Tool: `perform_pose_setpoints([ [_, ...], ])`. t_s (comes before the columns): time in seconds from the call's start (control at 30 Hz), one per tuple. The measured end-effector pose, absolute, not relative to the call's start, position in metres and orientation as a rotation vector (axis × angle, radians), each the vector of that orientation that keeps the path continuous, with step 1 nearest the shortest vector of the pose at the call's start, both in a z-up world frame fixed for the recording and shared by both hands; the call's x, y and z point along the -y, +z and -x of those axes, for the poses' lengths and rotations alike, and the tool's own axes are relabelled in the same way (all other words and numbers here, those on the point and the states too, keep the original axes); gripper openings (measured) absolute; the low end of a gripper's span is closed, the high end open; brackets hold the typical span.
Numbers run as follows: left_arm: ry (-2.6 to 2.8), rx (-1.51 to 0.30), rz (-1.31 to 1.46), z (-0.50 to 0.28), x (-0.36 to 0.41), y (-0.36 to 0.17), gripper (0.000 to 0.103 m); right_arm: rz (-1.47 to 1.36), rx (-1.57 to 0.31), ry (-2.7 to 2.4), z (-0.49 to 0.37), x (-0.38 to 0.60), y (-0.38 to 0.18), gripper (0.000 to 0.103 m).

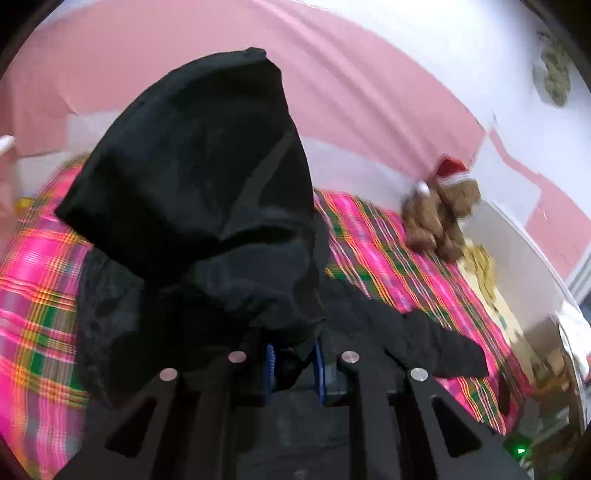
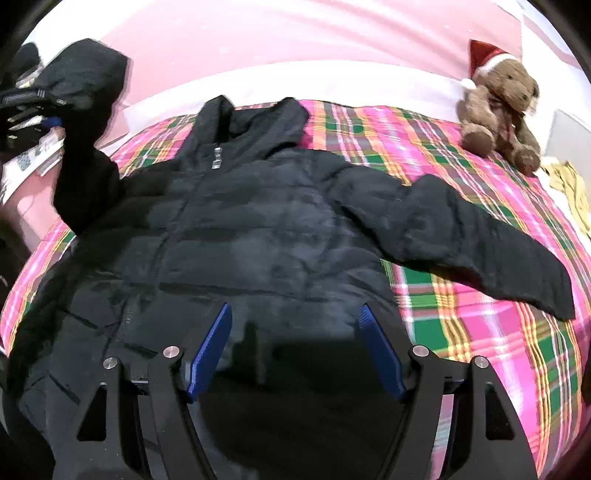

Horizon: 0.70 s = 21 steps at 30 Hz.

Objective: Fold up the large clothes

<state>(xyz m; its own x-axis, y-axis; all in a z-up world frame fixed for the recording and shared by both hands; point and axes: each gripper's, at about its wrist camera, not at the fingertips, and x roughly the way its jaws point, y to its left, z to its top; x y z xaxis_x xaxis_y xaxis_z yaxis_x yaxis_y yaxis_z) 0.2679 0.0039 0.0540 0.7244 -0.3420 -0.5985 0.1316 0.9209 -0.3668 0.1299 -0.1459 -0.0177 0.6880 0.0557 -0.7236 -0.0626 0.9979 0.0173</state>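
A brown teddy bear (image 2: 498, 110) in a red Santa hat (image 2: 484, 55) sits on the pink-and-green plaid bedspread (image 2: 461, 295) near the pink wall (image 2: 295, 33).

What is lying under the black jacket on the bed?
Under the black jacket lies a pink plaid blanket, visible around its edges. Whatever is beneath the jacket's body is covered and cannot be seen.
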Motion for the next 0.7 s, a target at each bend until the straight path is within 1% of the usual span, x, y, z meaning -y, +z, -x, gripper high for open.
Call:
perform_pose_setpoints([
  [0.1, -0.305, -0.791, 0.317, -0.288, 0.023, 0.018, 0.018, -0.021, -0.807, 0.055, -0.127, 0.163, -0.018, 0.071],
  [0.17, -0.314, -0.834, 0.324, -0.299, 0.036, -0.007, 0.025, -0.034, -0.807, 0.049, -0.127, 0.172, -0.02, 0.071],
  [0.2, -0.327, -0.853, 0.332, -0.304, 0.04, -0.017, 0.037, -0.045, -0.809, 0.048, -0.128, 0.178, -0.022, 0.071],
  [0.23, -0.343, -0.877, 0.354, -0.308, 0.043, -0.027, 0.055, -0.05, -0.809, 0.046, -0.127, 0.18, -0.023, 0.071],
  [0.27, -0.355, -0.89, 0.377, -0.307, 0.043, -0.035, 0.062, -0.062, -0.813, 0.043, -0.128, 0.184, -0.025, 0.071],
  [0.3, -0.371, -0.9, 0.398, -0.308, 0.044, -0.041, 0.072, -0.068, -0.816, 0.042, -0.129, 0.186, -0.027, 0.071],
  [0.33, -0.392, -0.907, 0.409, -0.308, 0.047, -0.044, 0.076, -0.076, -0.821, 0.04, -0.131, 0.189, -0.029, 0.071],
  [0.4, -0.424, -0.916, 0.421, -0.305, 0.051, -0.043, 0.078, -0.086, -0.825, 0.038, -0.133, 0.192, -0.031, 0.071],
  [0.47, -0.468, -0.913, 0.434, -0.304, 0.053, -0.037, 0.082, -0.099, -0.817, 0.042, -0.136, 0.194, -0.029, 0.071],
  [0.53, -0.522, -0.882, 0.442, -0.296, 0.055, -0.025, 0.09, -0.111, -0.797, 0.045, -0.138, 0.195, -0.023, 0.071],
  [0.6, -0.575, -0.85, 0.43, -0.286, 0.053, -0.008, 0.094, -0.124, -0.775, 0.052, -0.141, 0.193, -0.016, 0.071],
  [0.7, -0.587, -0.79, 0.37, -0.281, 0.046, 0.014, 0.094, -0.137, -0.75, 0.069, -0.152, 0.185, -0.004, 0.071],
])
